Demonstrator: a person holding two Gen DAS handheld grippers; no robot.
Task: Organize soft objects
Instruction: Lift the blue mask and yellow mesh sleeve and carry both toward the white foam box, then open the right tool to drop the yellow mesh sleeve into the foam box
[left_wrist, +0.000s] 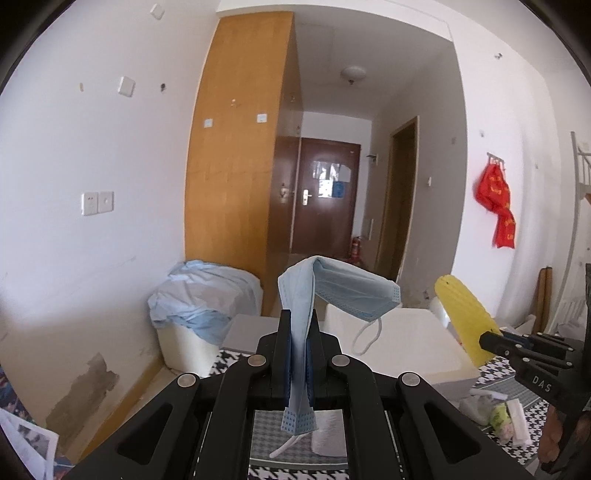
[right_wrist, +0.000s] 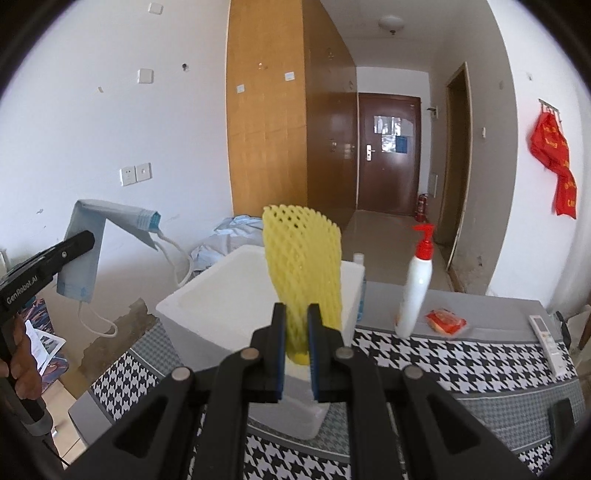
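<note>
"GenRobot.AI" on left gripper (right_wrist: 79, 238); "DAS" on right gripper (left_wrist: 484, 339)

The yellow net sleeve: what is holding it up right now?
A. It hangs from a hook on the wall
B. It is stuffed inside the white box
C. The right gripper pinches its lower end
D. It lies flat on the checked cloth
C: the right gripper is shut on the lower end of the yellow net sleeve, which stands up in front of the white foam box.

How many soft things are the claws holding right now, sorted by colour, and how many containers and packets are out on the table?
Blue face mask, in left claw: 1
Yellow foam net sleeve, in right claw: 1
White foam box: 1
White pump bottle, red pump: 1
Red packet: 1
Total: 5
</note>
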